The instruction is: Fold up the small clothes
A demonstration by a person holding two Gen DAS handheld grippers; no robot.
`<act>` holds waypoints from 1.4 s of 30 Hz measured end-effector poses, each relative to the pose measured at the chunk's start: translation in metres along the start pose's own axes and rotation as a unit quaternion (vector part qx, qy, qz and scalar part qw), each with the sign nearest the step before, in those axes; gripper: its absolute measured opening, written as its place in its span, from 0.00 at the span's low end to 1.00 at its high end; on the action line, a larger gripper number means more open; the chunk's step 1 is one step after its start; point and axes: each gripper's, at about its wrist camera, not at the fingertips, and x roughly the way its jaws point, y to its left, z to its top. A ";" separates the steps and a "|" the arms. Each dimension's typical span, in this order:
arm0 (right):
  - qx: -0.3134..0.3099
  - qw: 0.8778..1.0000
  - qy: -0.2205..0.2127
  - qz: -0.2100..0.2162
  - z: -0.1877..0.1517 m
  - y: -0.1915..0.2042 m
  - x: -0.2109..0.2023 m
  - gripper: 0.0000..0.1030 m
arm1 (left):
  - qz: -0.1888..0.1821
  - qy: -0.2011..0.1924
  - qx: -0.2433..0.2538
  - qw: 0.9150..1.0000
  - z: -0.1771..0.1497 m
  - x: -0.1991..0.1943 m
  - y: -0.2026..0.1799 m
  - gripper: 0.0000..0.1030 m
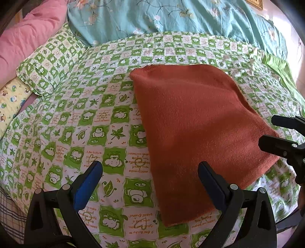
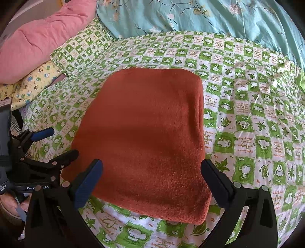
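A rust-orange knitted garment [image 1: 192, 133] lies folded into a flat rectangle on the green-and-white checked bedsheet [image 1: 85, 118]; it also shows in the right wrist view [image 2: 144, 137]. My left gripper [image 1: 150, 171] is open and empty, hovering over the garment's near left edge. My right gripper [image 2: 152, 169] is open and empty above the garment's near edge. The right gripper also shows at the right of the left wrist view [image 1: 266, 131], open. The left gripper shows at the left of the right wrist view [image 2: 61, 143], open.
A checked pillow [image 1: 49, 64] and a pink quilt [image 1: 28, 38] lie at the back left. A teal floral duvet [image 1: 181, 17] spans the back. A yellow patterned pillow [image 2: 32, 82] lies at the left. The bed edge drops off at the near left.
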 end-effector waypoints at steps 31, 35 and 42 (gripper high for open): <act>-0.010 1.000 -0.009 -0.002 0.010 0.003 -0.010 0.99 | 0.002 -0.014 0.008 1.000 0.004 -0.011 -0.004 0.97; -0.011 1.000 -0.009 -0.001 0.011 0.005 -0.011 0.99 | 0.002 -0.014 0.008 1.000 0.004 -0.012 -0.004 0.97; -0.011 1.000 -0.009 -0.001 0.010 0.004 -0.010 0.99 | 0.001 -0.014 0.008 1.000 0.004 -0.012 -0.004 0.97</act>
